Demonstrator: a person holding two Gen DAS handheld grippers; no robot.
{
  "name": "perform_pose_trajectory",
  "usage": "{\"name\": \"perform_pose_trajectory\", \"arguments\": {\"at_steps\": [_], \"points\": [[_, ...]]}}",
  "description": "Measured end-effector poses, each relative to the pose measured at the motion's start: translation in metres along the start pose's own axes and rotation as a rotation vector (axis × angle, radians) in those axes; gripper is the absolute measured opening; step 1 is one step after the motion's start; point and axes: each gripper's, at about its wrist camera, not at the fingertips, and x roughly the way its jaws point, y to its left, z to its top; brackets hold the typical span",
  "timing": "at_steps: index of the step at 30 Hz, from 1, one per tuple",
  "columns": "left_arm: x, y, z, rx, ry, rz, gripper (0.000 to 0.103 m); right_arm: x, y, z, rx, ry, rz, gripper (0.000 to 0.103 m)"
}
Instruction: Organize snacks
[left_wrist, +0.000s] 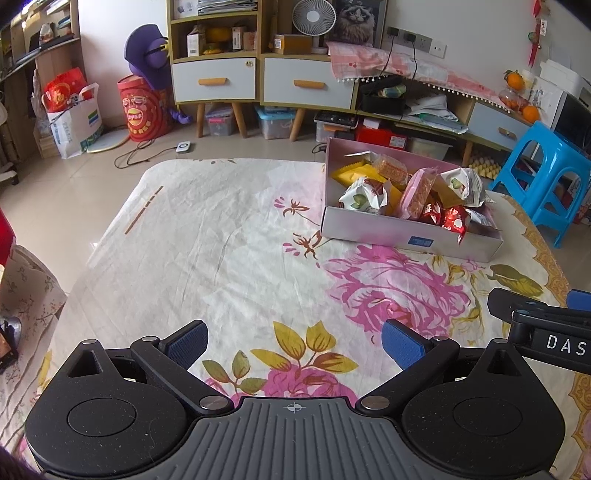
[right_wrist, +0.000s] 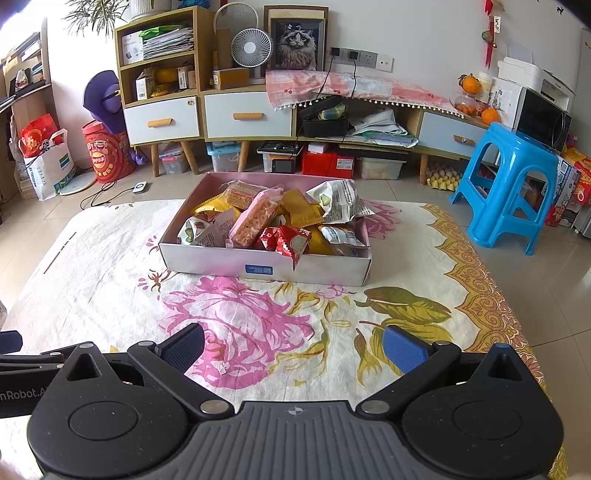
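Left wrist view: left gripper (left_wrist: 294, 341) is seen low-centre w/ jaws spread wide, blue pads (left_wrist: 402, 345) apart, nothing held between them. Floral tablecloth (left_wrist: 221, 236) is spread below it. Snack box (left_wrist: 406, 230) is seen upper right of frame, resting on the cloth, well apart from the fingers. It's packed: yellow packets (left_wrist: 356, 173) at the back, pink-wrapped bar (left_wrist: 417, 194) in the middle, red foil packet (left_wrist: 452, 219) at the near wall, white-green packets (left_wrist: 360, 197) left & right. Right gripper (left_wrist: 543, 325) is caught at the right edge, partly cut off.

Right wrist view: right gripper (right_wrist: 293, 349) is also held wide open, empty, over the big pink flower print. Snack box (right_wrist: 266, 267) sits centre frame, ahead of the fingers, not touched. Pink-wrapped bar (right_wrist: 255, 219) is tilted atop the pile; red foil packet (right_wrist: 286, 240) hangs over the front wall. Blue stool (right_wrist: 511, 184) is seen at right on the floor, cabinet (right_wrist: 207, 114) along the back wall, white fan (right_wrist: 251, 48) on top of it.
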Motion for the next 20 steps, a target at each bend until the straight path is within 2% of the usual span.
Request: {"name": "perform_pose_trajectory", "arguments": {"at_steps": [17,20], "points": [[0.0006,-0.0018,-0.0020,0.004,-0.005,0.002,0.101,0.0004,0.0006,-0.0002,0.000,0.001,0.002,0.095],[0.0020,-0.0027,-0.0016,0.007,-0.003,-0.015,0.101,0.0004,0.0008,-0.0003,0.001,0.001,0.002,0.095]]}}
